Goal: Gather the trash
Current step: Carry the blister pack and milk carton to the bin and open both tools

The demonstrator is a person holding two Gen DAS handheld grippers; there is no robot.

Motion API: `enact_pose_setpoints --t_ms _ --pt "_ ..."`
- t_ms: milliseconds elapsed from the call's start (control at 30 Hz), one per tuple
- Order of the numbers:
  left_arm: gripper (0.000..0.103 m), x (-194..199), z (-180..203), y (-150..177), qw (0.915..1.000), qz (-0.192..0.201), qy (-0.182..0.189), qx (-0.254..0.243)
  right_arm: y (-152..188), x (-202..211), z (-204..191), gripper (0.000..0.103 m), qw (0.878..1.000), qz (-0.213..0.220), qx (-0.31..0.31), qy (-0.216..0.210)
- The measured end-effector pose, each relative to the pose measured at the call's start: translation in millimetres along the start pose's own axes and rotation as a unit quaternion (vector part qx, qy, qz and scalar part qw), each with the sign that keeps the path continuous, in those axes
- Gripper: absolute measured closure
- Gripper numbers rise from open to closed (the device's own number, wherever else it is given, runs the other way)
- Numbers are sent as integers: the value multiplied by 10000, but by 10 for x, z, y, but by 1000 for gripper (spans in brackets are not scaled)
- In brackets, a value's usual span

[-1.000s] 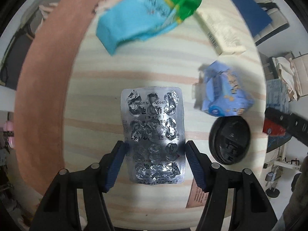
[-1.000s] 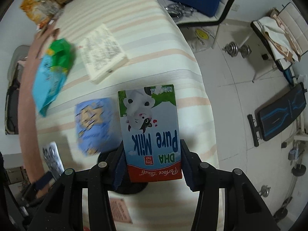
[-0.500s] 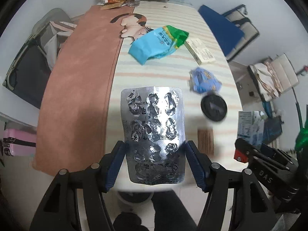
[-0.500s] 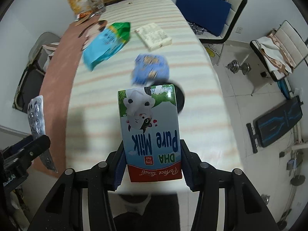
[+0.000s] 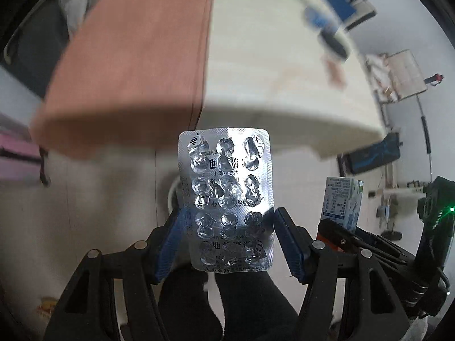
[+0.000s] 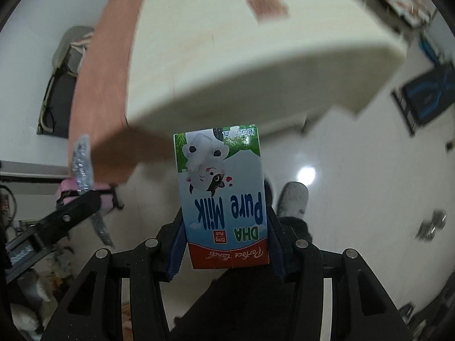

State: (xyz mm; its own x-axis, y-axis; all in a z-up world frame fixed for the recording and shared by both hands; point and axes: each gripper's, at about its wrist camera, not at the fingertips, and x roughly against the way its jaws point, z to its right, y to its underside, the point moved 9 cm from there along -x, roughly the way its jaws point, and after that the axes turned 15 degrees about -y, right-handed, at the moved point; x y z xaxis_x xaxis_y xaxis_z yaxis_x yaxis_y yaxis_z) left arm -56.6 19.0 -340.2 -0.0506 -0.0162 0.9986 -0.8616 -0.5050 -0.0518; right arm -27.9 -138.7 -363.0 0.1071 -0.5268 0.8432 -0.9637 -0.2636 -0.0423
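**Both grippers loaded, past the table edge**

Left wrist view: the left gripper is clenched on an empty blister pack, held upright below the table edge, over the floor. The milk carton shows to its right, also below the table edge.

Right wrist view: the right gripper grasps the milk carton, print upside down, below the table edge. The blister pack hangs below the table's left corner.

Silver foil blister pack, blue-white-green-red milk carton, terracotta cloth
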Motion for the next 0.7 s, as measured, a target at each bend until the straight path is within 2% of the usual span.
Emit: enact_pose_setpoints --t_ms 167,300,367,400,433,467,567,633,700 --pt "41 -999 6 208 9979 -634 121 -25 396 -769 491 51 9976 -344 -538 -260" --pt "41 -1801 53 193 9959 -886 204 -1 474 -1431 958 50 9961 -456 -687 -325" --pt "39 -2193 64 171 9961 -862 162 -10 479 -1751 1129 50 9959 -523 -657 -333" --pt "27 -2320 48 179 9965 -833 81 -28 483 -1937 1241 50 9957 -554 -650 -358" --pt "8 -2505 28 184 9967 -811 5 -1 484 -2105 1347 49 9956 -598 -641 -336" --pt "1 -2628 9 219 9966 -820 -18 30 483 -2245 1445 49 9952 -651 -643 -347" --pt "0 -3039 -76 295 9956 -897 -209 162 491 -2623 1634 28 9946 -769 -584 -377" --pt "0 -3149 -192 364 9957 -841 -329 227 510 -2813 1748 12 9947 -798 -549 -357" --pt "0 -3203 -291 396 9960 -638 -559 274 523 -2918 1836 6 9952 -802 -529 -190"
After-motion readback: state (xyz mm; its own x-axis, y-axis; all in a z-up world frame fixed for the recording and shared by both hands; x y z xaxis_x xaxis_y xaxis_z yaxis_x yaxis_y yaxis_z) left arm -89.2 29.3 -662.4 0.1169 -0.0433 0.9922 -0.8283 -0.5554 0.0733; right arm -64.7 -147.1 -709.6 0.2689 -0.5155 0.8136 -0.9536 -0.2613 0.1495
